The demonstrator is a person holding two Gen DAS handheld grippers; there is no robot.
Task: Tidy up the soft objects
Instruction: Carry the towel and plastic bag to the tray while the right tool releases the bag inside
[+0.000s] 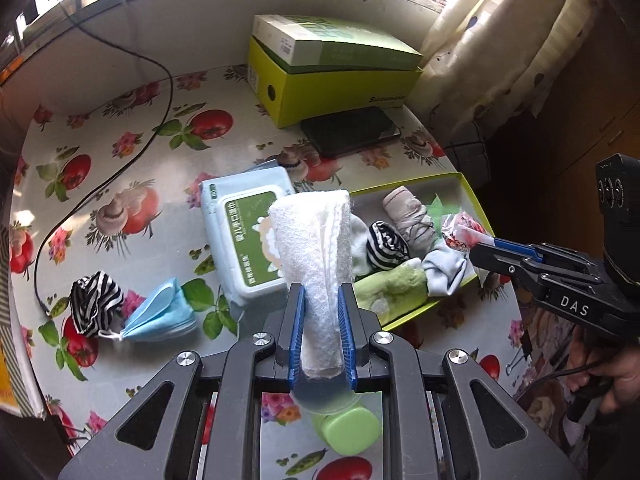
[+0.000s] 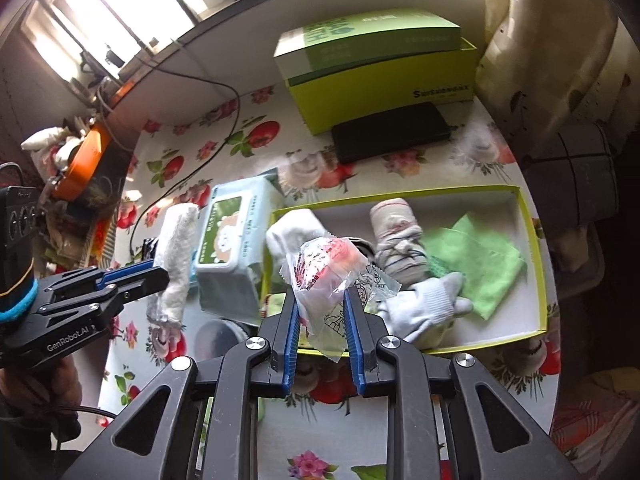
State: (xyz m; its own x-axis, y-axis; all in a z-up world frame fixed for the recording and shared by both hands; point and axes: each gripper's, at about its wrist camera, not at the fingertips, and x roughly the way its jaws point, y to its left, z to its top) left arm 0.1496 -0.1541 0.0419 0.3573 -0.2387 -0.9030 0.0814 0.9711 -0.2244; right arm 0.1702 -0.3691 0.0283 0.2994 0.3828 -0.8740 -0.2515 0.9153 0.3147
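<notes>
Table (image 1: 120, 168) under a tomato-and-flower print cloth fills both wrist views; a black cable (image 1: 160, 92) runs across it from 11 o'clock toward 8 o'clock in the left view. Stacked boxes (image 1: 332, 68), a green-and-white carton on a lime shoebox, stand at 12 o'clock, with a flat black case (image 1: 352, 130) just in front of them. Lime tray (image 2: 536, 248), shallow and white inside, lies at 3 o'clock of the left view and holds soft items: a green cloth (image 2: 476, 264), a rolled beige sock (image 2: 394, 220), a striped sock ball (image 1: 386, 246), a pale blue sock (image 1: 446, 270), a white glove (image 2: 428, 308). Wipes pack (image 1: 244, 236), pale blue with a green label, lies touching the tray's left edge. Blue face mask (image 1: 160, 316) and a second striped sock ball (image 1: 96, 304) lie side by side at 8 o'clock in the left view, well apart from the tray. Left gripper (image 1: 322, 320) is closed narrowly on a rolled white towel (image 1: 316, 248), held upright above the table between wipes pack and tray. Right gripper (image 2: 322, 312) is likewise clamped on a crinkled clear packet (image 2: 328, 276) with red print, hanging over the tray's near-left corner. Green round lid (image 1: 348, 430) shows below the left gripper at 6 o'clock.
</notes>
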